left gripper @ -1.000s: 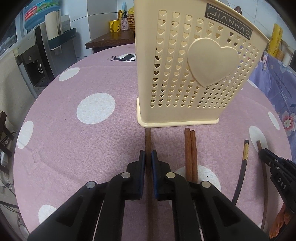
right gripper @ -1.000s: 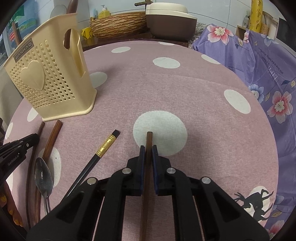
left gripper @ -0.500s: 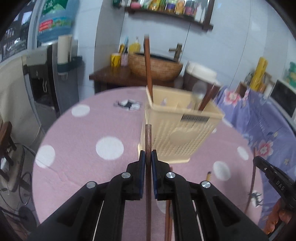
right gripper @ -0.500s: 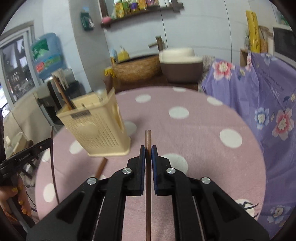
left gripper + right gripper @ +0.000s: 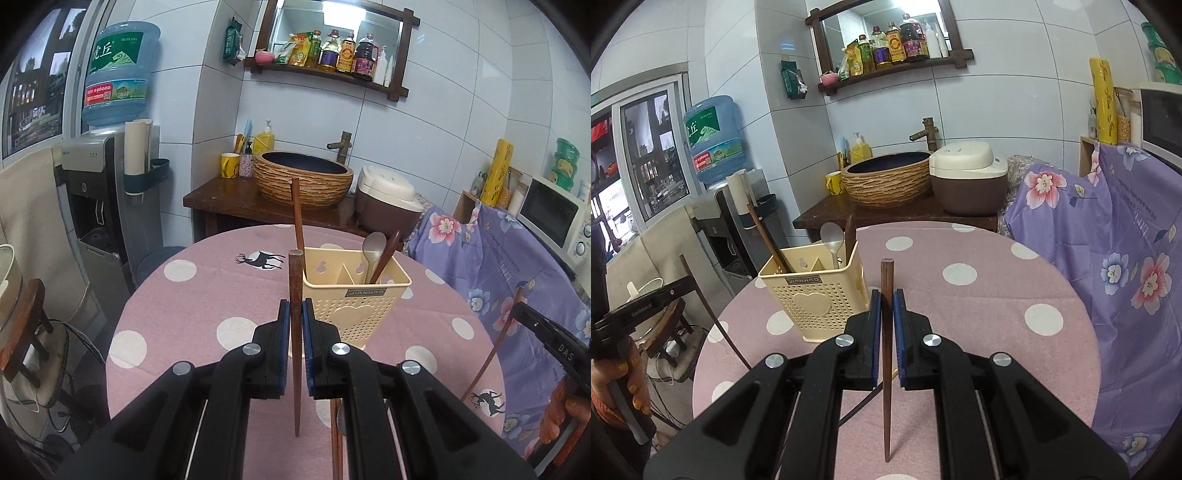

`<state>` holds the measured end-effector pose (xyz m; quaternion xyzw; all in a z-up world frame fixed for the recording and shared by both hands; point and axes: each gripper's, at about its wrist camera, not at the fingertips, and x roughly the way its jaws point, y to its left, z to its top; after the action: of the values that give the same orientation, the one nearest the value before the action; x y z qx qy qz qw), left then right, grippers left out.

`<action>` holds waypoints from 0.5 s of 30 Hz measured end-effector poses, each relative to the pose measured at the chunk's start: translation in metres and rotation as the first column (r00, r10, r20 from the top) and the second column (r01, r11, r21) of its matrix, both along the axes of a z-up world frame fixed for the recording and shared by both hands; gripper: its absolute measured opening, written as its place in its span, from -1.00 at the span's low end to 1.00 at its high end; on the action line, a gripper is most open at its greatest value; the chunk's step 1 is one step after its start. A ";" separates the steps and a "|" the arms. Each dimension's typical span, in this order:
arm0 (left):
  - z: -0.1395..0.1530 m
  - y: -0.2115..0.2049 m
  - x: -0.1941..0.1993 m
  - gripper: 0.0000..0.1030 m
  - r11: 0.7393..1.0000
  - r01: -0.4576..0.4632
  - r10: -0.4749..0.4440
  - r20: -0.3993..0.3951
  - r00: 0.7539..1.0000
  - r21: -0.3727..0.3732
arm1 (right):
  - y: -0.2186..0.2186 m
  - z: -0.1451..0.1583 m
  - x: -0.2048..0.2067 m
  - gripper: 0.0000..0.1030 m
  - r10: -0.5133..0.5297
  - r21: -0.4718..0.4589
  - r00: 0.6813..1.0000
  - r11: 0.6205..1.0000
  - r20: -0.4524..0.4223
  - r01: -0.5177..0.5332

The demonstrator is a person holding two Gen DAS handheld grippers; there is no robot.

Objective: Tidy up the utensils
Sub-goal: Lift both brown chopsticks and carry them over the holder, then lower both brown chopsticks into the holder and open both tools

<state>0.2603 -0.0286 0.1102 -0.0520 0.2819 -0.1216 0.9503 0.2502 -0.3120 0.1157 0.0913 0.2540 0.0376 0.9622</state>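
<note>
My left gripper [image 5: 295,306] is shut on a brown wooden chopstick [image 5: 295,273], held above the pink dotted table [image 5: 192,310] with its tip hanging free. Just beyond it stands the cream utensil holder [image 5: 354,295], which has a chopstick [image 5: 297,218], a metal spoon [image 5: 373,247] and a wooden spoon [image 5: 386,254] in it. My right gripper [image 5: 886,295] is shut on a second brown chopstick [image 5: 886,280], to the right of the holder [image 5: 812,295] and also off the table. A black chopstick [image 5: 864,402] lies on the cloth below it.
More utensils [image 5: 338,424] lie on the table under the left gripper. A purple floral cloth [image 5: 1126,258] covers furniture on the right. Behind the table are a basin [image 5: 303,181], a rice cooker [image 5: 388,199] and a water dispenser [image 5: 96,192].
Both grippers have risen from the tabletop, each lifting its chopstick. The views have tilted up, so the holder now appears smaller and seen from above.
</note>
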 end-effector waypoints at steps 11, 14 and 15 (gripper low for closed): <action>0.098 -0.001 0.029 -0.84 0.995 0.063 -0.057 0.069 0.996 -0.077 | 0.011 0.117 0.051 -0.85 0.031 -0.019 0.994 0.999 0.105 -0.029; 0.141 -0.005 0.047 -0.84 0.995 0.042 -0.030 0.127 0.991 -0.093 | 0.020 0.165 0.073 -0.85 0.017 -0.016 0.988 1.000 0.156 -0.015; 0.151 -0.006 0.054 -0.84 0.995 0.030 -0.016 0.136 0.991 -0.099 | 0.023 0.177 0.080 -0.85 0.013 -0.019 0.986 1.000 0.167 -0.010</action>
<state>0.3146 -0.0350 0.2612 -0.0885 0.2112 -0.1499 0.9618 0.3307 -0.2886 0.2923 0.0776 0.1734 0.0484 0.9806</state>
